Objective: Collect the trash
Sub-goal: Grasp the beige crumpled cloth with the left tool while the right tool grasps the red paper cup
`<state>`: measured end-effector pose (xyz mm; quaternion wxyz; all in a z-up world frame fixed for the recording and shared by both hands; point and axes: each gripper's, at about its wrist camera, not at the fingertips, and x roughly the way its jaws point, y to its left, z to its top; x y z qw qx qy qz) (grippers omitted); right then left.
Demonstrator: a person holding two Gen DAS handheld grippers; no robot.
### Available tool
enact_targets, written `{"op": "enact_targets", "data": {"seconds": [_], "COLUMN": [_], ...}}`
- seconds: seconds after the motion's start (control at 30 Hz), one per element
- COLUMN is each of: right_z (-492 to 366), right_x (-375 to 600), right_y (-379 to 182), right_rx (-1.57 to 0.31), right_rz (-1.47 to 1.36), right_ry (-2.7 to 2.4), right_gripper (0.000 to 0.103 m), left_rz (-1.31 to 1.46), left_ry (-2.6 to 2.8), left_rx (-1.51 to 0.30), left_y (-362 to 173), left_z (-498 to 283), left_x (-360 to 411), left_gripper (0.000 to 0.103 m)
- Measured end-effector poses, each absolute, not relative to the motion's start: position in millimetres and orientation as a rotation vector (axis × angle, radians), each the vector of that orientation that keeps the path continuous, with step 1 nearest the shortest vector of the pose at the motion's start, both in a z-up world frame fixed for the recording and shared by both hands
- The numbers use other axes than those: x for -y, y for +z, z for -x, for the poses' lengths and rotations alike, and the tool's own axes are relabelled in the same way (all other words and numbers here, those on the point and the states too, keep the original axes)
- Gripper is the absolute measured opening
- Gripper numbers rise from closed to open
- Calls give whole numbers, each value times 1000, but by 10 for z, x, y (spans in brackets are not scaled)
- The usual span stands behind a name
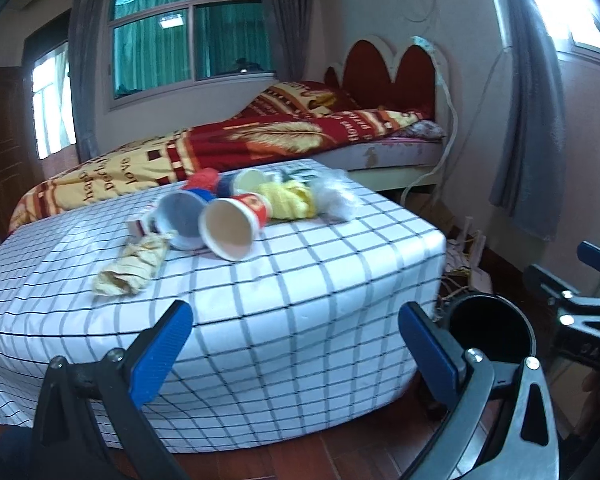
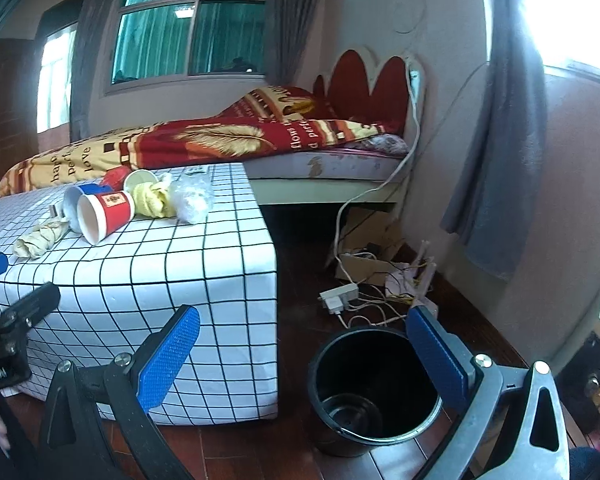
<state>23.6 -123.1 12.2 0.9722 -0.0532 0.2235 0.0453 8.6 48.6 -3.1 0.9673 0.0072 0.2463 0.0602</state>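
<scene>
Trash lies on a low table with a white checked cloth (image 1: 300,280): a red paper cup (image 1: 236,226) on its side, a blue-and-white cup (image 1: 180,220), a crumpled beige wrapper (image 1: 134,266), a yellow wad (image 1: 288,200) and a clear plastic bag (image 1: 334,196). A black bin (image 2: 374,390) stands on the floor right of the table. My left gripper (image 1: 296,348) is open, in front of the table's near edge. My right gripper (image 2: 304,352) is open, above the bin's left rim. The same red cup (image 2: 106,214) and wrapper (image 2: 40,238) show in the right wrist view.
A bed (image 1: 260,140) with a red and yellow blanket stands behind the table. A power strip (image 2: 338,296), cables and cardboard lie on the wooden floor by the wall. A grey curtain (image 2: 500,140) hangs at right.
</scene>
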Motion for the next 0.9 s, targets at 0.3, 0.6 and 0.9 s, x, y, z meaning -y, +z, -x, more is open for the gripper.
{"op": "enact_targets", "data": {"seconds": [0.3, 0.6, 0.9], "right_z": [-683, -1157, -1624], "right_x": [691, -160, -977], "right_y": [119, 110, -66], "right_rx": [-466, -483, -551], "right_rz": [162, 159, 195], "right_ry": [239, 423, 578], "right_gripper": [103, 102, 68], "left_rz": [45, 148, 177], "left_ry": [259, 372, 321], "left_rx": [-516, -553, -580], "left_y": [-19, -190, -344], "left_z": [-256, -527, -869], "left_x": [-1291, -2055, -2232], "left_gripper": [103, 98, 78]}}
